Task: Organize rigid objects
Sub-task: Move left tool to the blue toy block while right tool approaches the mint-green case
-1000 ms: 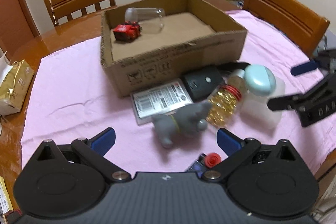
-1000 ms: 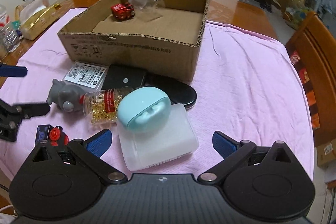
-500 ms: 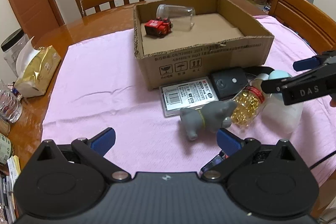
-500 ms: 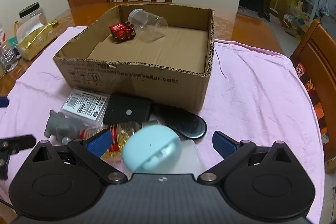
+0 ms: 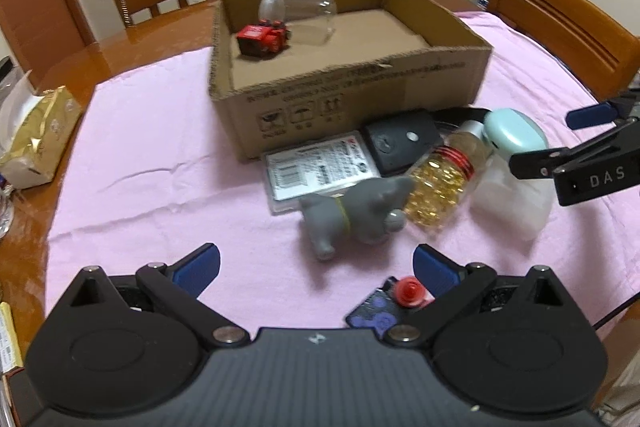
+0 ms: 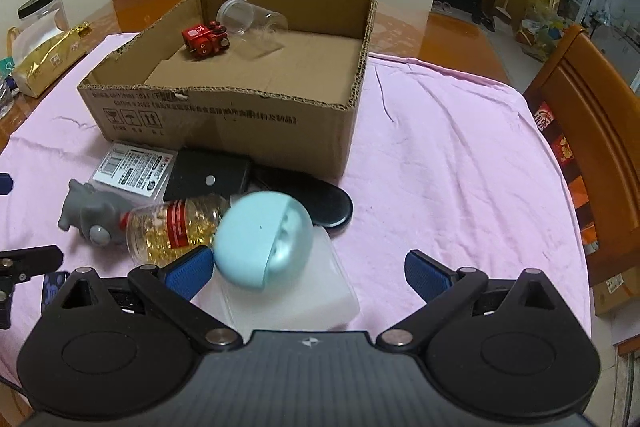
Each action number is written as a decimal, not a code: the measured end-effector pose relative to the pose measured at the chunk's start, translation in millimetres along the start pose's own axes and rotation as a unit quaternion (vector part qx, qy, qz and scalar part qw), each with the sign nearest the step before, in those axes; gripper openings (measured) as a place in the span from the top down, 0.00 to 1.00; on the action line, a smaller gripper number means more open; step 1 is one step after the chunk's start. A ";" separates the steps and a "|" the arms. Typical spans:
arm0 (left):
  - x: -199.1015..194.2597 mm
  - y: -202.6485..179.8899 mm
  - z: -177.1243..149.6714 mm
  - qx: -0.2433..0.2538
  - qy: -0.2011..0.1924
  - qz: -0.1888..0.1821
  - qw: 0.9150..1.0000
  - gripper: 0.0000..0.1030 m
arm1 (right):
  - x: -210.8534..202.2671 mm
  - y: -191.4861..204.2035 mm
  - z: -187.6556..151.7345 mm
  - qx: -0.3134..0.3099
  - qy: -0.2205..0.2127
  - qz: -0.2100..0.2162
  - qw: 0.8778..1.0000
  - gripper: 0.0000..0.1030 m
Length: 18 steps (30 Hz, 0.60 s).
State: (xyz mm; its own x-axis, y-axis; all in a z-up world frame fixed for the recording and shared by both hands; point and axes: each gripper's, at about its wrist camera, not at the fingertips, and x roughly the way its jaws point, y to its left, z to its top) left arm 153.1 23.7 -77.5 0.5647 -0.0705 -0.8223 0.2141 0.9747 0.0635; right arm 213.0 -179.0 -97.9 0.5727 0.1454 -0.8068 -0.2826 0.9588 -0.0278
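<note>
The cardboard box point(image 5: 352, 95) point(image 6: 224, 123) holds a red toy train point(image 5: 262, 39) point(image 6: 205, 39) and a clear jar point(image 5: 298, 13) point(image 6: 252, 19) on its side. In front of it lie a labelled white case point(image 5: 316, 171), a black case point(image 5: 400, 143), a capsule bottle point(image 5: 440, 187) point(image 6: 172, 227), a grey toy animal point(image 5: 352, 215) point(image 6: 86, 213) and a teal rounded case point(image 5: 516, 131) point(image 6: 260, 239) on a white plastic box point(image 5: 508, 203) point(image 6: 288, 295). My right gripper point(image 6: 308, 267) is open around the teal case, its left finger almost touching it. My left gripper point(image 5: 316, 267) is open, short of the grey toy.
A small blue and red toy point(image 5: 396, 299) lies by my left gripper's right finger. A black oval disc point(image 6: 312, 203) rests against the box. Pink cloth point(image 6: 460, 167) covers the table. A gold packet point(image 5: 36, 143) and wooden chairs point(image 5: 568, 19) stand around.
The right gripper has come in around the teal case, which has turned so its slot faces right. The left gripper's view has swung and dipped toward the grey toy.
</note>
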 end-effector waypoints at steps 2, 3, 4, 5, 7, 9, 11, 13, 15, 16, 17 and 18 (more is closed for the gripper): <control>1.6 -5.2 -1.2 0.004 0.005 -0.013 1.000 0.01 | -1.6 -0.1 -2.0 -0.005 -0.001 0.006 1.000 0.00; 2.4 -7.6 -1.9 0.006 0.007 -0.018 1.000 0.01 | -2.0 0.5 -2.9 -0.008 -0.002 0.010 1.000 0.00; 4.3 -10.5 -3.3 0.008 0.011 -0.021 1.000 0.01 | -2.9 0.9 -4.0 -0.010 -0.003 0.013 1.000 0.00; 6.4 -12.6 -4.4 0.009 0.014 -0.024 1.000 0.01 | -3.4 1.3 -5.1 -0.013 -0.003 0.017 1.000 0.00; 11.3 -15.9 -7.8 0.004 0.023 -0.029 0.999 0.01 | -3.8 1.9 -6.5 -0.017 -0.002 0.020 1.000 0.00; 17.5 -17.5 -12.3 -0.002 0.032 -0.031 0.999 0.01 | -3.8 2.5 -7.7 -0.019 -0.002 0.023 1.000 0.00; 22.3 -18.9 -17.8 -0.005 0.044 -0.027 0.999 0.01 | -3.6 2.9 -8.9 -0.023 0.000 0.025 0.999 0.00; 23.4 -19.5 -23.6 -0.006 0.053 -0.021 0.998 0.01 | -4.6 3.6 -9.7 -0.028 -0.001 0.027 0.999 0.00; 21.6 -17.7 -29.2 -0.007 0.059 -0.014 0.998 0.01 | -5.5 4.3 -10.1 -0.034 0.000 0.028 0.999 0.00; 20.6 -16.3 -31.4 -0.007 0.061 -0.009 0.998 0.01 | -6.2 4.5 -10.3 -0.037 -0.001 0.030 0.999 0.00; 19.9 -14.8 -33.7 -0.006 0.063 -0.004 0.998 0.01 | -6.9 4.7 -10.1 -0.039 -0.002 0.032 0.999 0.00; 19.5 -13.2 -36.0 -0.006 0.066 0.001 0.998 0.01 | -7.2 5.0 -10.1 -0.041 -0.002 0.033 0.999 0.00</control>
State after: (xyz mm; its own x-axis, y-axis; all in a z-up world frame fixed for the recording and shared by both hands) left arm 132.6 17.1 -114.8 0.4555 -0.0416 -0.8893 0.2030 0.9774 0.0582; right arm 199.7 -177.7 -98.2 0.5535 0.2095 -0.8061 -0.3819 0.9240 -0.0220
